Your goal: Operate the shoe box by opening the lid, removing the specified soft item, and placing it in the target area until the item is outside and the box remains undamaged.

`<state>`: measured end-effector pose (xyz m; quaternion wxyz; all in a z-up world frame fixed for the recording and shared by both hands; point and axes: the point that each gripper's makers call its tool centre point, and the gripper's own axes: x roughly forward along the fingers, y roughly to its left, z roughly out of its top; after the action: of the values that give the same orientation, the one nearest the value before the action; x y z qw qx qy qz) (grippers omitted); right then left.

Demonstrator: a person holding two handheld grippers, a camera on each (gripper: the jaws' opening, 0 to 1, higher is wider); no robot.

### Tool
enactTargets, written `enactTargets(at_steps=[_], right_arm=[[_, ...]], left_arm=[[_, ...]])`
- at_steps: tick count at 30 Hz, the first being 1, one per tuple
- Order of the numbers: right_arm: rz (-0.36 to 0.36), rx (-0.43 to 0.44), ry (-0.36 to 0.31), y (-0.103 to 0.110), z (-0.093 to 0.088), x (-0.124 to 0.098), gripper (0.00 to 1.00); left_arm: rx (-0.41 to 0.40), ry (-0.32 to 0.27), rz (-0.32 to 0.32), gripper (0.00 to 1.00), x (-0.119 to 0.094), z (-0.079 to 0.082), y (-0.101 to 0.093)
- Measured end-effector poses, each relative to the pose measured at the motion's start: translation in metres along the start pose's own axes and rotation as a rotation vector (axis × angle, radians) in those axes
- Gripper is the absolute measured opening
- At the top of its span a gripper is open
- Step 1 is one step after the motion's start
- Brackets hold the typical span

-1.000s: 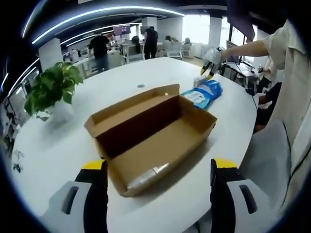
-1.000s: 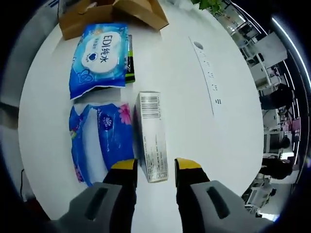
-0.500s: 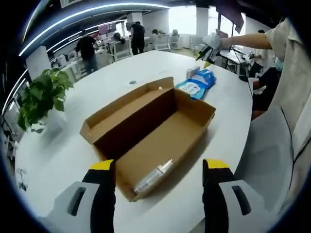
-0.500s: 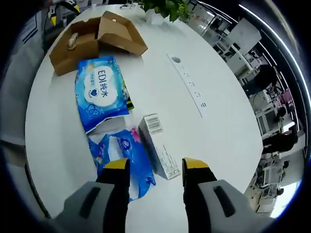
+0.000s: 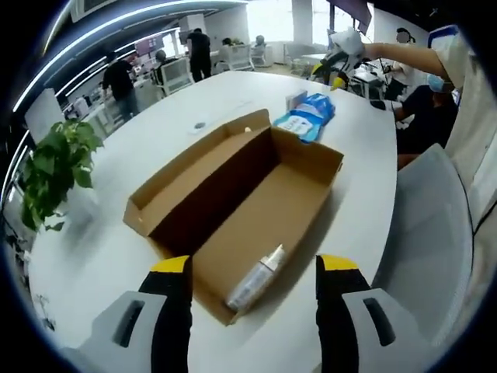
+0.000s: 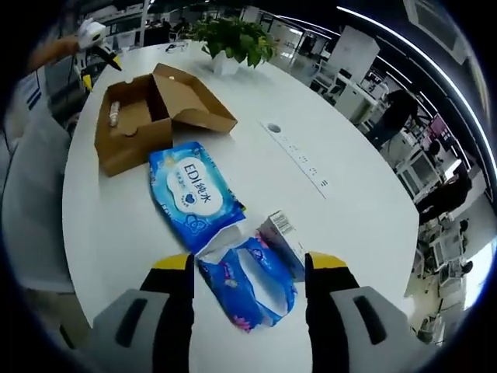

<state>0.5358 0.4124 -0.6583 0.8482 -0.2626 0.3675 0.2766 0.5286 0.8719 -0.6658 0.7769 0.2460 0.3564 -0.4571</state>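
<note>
The open brown shoe box point(image 5: 256, 194) lies on the white table point(image 5: 116, 233), its lid folded back to the left. A small clear bottle point(image 5: 255, 287) rests inside at the near end. My left gripper point(image 5: 253, 268) hangs open just above that near end, nothing between its fingers. Beyond the box lie blue soft packs point(image 5: 308, 118), with my right gripper point(image 5: 334, 68) above them. In the right gripper view, the right gripper point(image 6: 248, 268) stands open over a blue tissue pack point(image 6: 252, 284), beside a blue wipes pack point(image 6: 190, 194) and a small white carton point(image 6: 283, 235). The box point(image 6: 147, 116) lies farther off.
A potted plant point(image 5: 50, 167) stands at the table's left side, also seen as the plant point(image 6: 233, 35). A grey chair point(image 5: 435, 225) sits by the table's right edge. A person's sleeve point(image 5: 474, 101) is at right. People stand at desks in the background.
My left gripper has come closer over the box's near end. My right gripper has lifted and drawn back from the packs, so more of the table and the box show.
</note>
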Motion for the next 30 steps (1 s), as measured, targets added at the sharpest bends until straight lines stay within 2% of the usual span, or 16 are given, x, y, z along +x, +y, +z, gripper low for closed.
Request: enactTargets(at_steps=[6,12,22,27,30], right_arm=[[-0.024,0.044,-0.015,0.030,-0.004,-0.017,0.65],[-0.036,0.095,-0.064,0.058,-0.004,-0.031,0.72],[-0.052,0.166,-0.126,0.090,0.003,-0.042,0.84],[-0.069,0.243,-0.161,0.103,0.004,-0.050,0.92],[-0.073,0.265,-0.158,0.113,0.002,-0.052,0.96]], left_arm=[[0.033,0.032,-0.026,0.63,0.008,-0.001,0.006],[0.071,0.086,-0.060,0.62,0.017,-0.005,0.006],[0.129,0.160,-0.121,0.60,0.029,0.001,0.011],[0.167,0.198,-0.151,0.59,0.032,0.005,0.018],[0.227,0.254,-0.175,0.58,0.036,-0.001,0.021]])
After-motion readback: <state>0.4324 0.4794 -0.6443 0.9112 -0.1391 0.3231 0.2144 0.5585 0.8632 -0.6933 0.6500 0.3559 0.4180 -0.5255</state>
